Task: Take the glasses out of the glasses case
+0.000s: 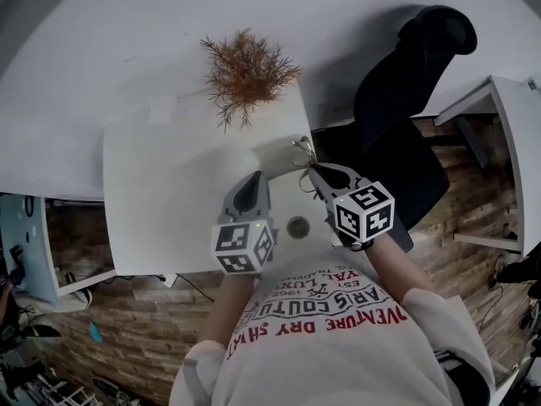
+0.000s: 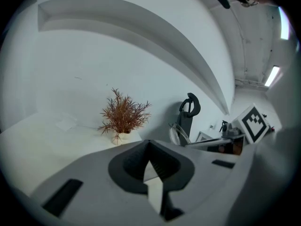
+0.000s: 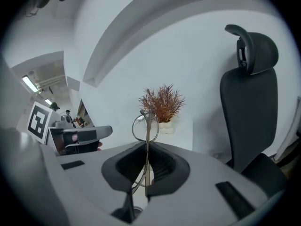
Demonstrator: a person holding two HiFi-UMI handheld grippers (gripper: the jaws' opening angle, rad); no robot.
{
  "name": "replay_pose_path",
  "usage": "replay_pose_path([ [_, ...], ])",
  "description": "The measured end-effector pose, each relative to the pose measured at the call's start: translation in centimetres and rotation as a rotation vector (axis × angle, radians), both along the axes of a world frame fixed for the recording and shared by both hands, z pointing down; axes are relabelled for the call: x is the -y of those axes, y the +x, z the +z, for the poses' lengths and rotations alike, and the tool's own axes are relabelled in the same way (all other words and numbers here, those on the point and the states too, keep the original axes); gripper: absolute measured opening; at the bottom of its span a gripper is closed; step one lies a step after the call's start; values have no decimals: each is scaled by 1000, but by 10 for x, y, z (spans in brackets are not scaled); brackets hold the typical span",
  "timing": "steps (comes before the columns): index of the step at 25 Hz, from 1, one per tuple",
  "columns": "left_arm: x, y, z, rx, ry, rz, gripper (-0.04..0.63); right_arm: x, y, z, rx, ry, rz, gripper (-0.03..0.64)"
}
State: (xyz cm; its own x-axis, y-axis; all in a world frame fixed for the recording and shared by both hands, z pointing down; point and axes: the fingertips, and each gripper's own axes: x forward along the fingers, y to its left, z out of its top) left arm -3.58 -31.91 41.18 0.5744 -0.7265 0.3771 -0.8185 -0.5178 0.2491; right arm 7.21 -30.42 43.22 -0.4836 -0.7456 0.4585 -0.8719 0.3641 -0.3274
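Note:
Thin wire-framed glasses [image 1: 302,152] hang in the air over the right part of the white table [image 1: 169,184], with my right gripper [image 1: 314,169] shut on them. In the right gripper view the glasses [image 3: 143,125] stand upright, one temple pinched between the dark pads and a round lens above the tips. A pale shape that looks like the glasses case [image 1: 276,154] lies on the table just left of them. My left gripper [image 1: 252,178] hovers beside it, its tips together with nothing between them. From the left gripper view [image 2: 148,145] the glasses [image 2: 178,134] show to the right.
A dried reddish plant [image 1: 247,73] in a small pot stands at the table's far edge. A black office chair [image 1: 406,100] is close to the table's right side. A round cable hole [image 1: 297,227] sits near the front edge. A white wall rises behind the table.

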Motion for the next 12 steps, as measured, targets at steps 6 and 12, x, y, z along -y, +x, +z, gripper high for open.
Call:
replay_pose_path([
  [6, -9, 7, 4, -1, -7, 15, 2, 1, 13, -12, 5, 63, 80, 26],
  [12, -5, 8, -2, -9, 15, 2, 2, 0, 9, -11, -3, 72, 70, 26],
])
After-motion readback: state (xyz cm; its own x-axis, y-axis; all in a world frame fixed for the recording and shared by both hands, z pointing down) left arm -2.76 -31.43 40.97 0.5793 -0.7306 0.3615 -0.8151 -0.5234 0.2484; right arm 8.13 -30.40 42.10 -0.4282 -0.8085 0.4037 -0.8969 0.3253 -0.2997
